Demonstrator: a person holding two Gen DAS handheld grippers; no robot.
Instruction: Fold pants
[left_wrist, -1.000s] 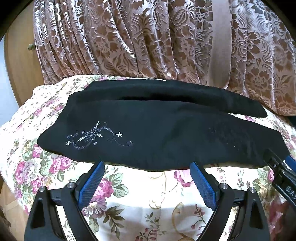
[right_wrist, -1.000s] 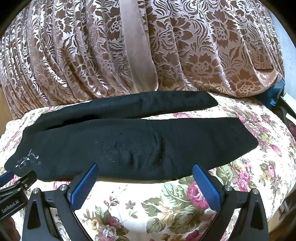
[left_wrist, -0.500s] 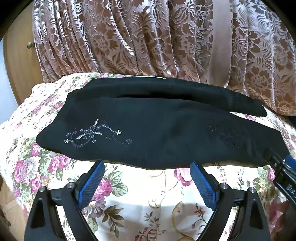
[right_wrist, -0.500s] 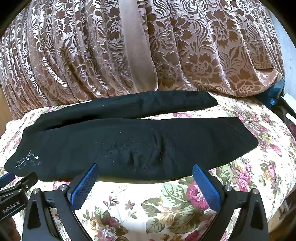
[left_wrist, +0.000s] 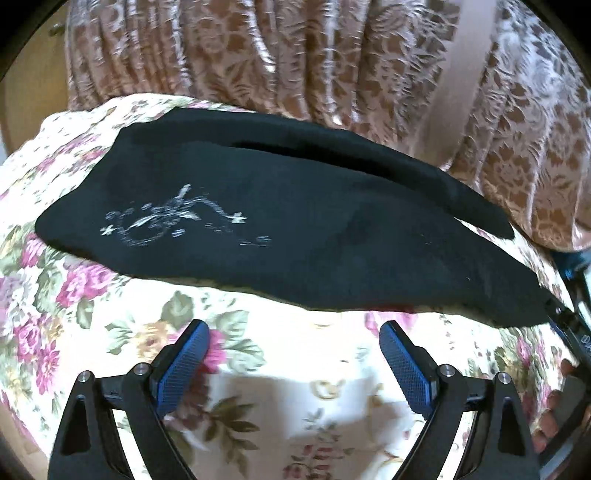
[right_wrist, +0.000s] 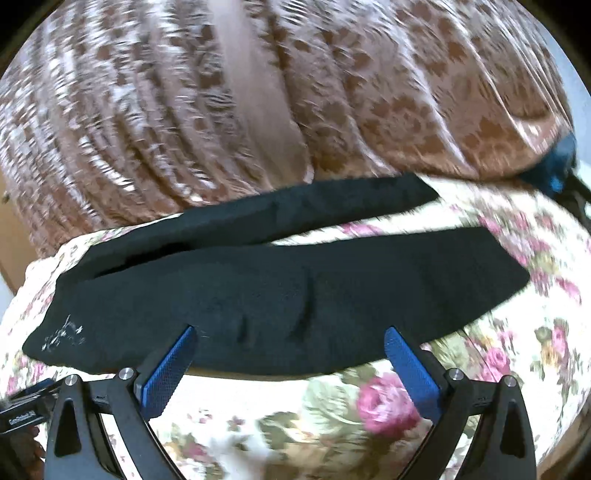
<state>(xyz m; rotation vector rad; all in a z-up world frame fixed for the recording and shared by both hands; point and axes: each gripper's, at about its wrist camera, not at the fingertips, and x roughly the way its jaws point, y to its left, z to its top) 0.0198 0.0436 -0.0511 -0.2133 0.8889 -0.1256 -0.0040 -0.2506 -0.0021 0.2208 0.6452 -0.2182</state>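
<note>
Both grippers have dropped closer to the black pants (left_wrist: 280, 221) over the last second, and both views now smear with motion, so the approach looks underway rather than finished. The right gripper (right_wrist: 288, 350) has its blue pads wide apart with their tips reaching the near edge of the cloth, where small wrinkles show in the near leg; nothing is pinched yet. The left gripper (left_wrist: 293, 349) is equally wide and sits just short of the near hem, over bare cover. My reading is that the first fold has not begun: the pants lie flat and lengthwise across the bed, waist end with the silver embroidery (left_wrist: 177, 221) to the left, the two legs running right with a gap between them, the far leg close to the curtain. The floral bedspread (left_wrist: 110, 317) looks soft, so the cloth may drag on it. Behind hangs a pleated brown patterned curtain (right_wrist: 369, 92), with a wooden door (left_wrist: 33, 74) at the far left
</note>
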